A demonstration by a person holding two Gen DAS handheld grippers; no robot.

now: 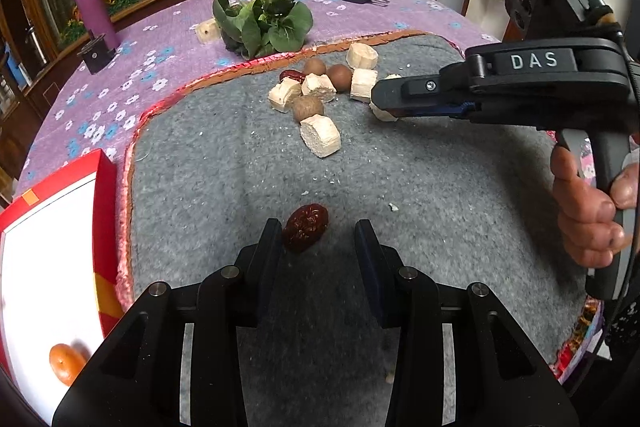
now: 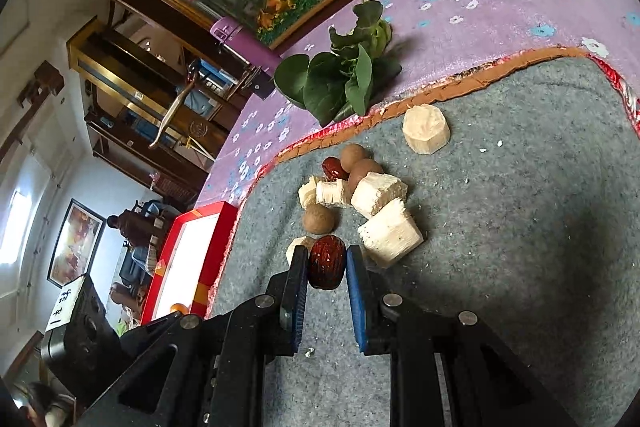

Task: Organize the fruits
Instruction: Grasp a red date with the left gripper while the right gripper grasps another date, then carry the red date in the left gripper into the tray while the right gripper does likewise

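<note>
- Behind my right gripper [image 2: 327,273], a pale chunk [image 2: 297,247] is mostly hidden by the left finger; I see only a corner of it.
- My right gripper looks clamped on a dark red date [image 2: 327,262]; the left finger touches it, though I cannot tell whether the blue-padded right finger [image 2: 357,301] quite meets it.
- From the left wrist view, the right gripper's black body covers its own tips and one more pale chunk [image 1: 382,113], so that date is out of sight there.
- My left gripper [image 1: 319,251] stands with fingers apart; a second date [image 1: 306,227] lies on the grey mat [image 1: 440,187] between them, close against the left finger.
- Further out, a cluster of pale chunks, brown round fruits [image 1: 307,108] and a third date [image 1: 291,75] sits tightly packed, some pieces covering others.
- A red-rimmed white tray [image 1: 105,195] is cut off at the frame's left edge, with an orange fruit [image 1: 66,363] half hidden by my left gripper.
- Leafy greens [image 1: 264,23] and a purple bottle [image 1: 94,7] stand on the flowered cloth [image 1: 160,39] of the bench beyond the mat.
</note>
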